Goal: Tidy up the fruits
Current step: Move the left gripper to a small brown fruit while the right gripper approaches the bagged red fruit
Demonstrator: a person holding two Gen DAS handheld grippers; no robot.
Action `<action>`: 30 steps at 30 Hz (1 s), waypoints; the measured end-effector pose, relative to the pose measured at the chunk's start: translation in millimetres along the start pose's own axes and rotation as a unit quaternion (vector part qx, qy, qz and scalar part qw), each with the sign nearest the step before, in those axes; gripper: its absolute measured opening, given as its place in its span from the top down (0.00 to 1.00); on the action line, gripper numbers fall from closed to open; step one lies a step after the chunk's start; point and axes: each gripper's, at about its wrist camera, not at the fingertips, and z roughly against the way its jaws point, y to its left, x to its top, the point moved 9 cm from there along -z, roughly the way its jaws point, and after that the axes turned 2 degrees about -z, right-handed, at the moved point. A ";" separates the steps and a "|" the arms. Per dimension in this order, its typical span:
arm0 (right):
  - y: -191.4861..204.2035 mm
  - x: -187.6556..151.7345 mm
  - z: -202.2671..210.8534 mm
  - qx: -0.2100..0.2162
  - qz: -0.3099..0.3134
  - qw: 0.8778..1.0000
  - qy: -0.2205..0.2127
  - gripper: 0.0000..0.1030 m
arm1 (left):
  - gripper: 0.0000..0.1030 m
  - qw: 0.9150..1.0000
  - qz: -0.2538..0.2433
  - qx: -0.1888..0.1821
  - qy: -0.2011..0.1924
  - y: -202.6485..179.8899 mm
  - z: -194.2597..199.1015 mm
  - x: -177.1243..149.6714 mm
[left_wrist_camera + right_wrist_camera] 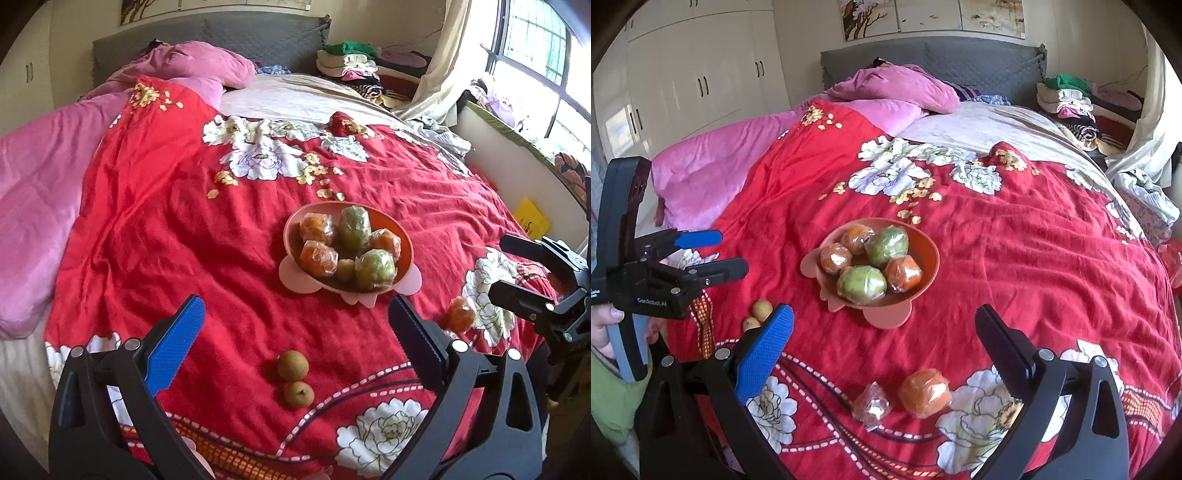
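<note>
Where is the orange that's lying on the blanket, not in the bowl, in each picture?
Left wrist view: the loose wrapped orange lies at the right, on the red blanket just past the black finger of the left tongs.
Right wrist view: the same orange lies at bottom centre, between the fingers of the right tongs.
Shared landmark: the pink fruit bowl, farther up the bed than the orange.

Left claw (295, 332) open above 2 brown fruits (294, 376); bowl (402, 236) beyond
</note>
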 end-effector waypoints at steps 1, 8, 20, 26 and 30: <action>0.6 -1.7 0.5 0.000 0.000 1.000 0.000 0.04 | 0.09 1.000 0.000 0.000 0.000 0.6 0.7 -1.5; 5.5 -11.5 5.9 -0.003 0.000 1.000 0.002 0.04 | 0.09 1.000 0.003 0.005 0.004 7.0 5.3 -12.6; 13.0 -39.9 2.7 -0.009 0.000 1.000 0.021 0.04 | 0.09 1.000 0.005 0.011 0.016 14.3 5.4 -33.7; 16.5 -54.6 -1.4 -0.005 -0.005 0.999 0.032 0.04 | 0.09 0.999 0.005 0.011 0.034 13.4 -0.8 -53.1; 18.7 -63.7 -3.6 -0.003 -0.004 0.999 0.041 0.04 | 0.09 0.999 0.004 0.008 0.045 13.3 -4.0 -64.3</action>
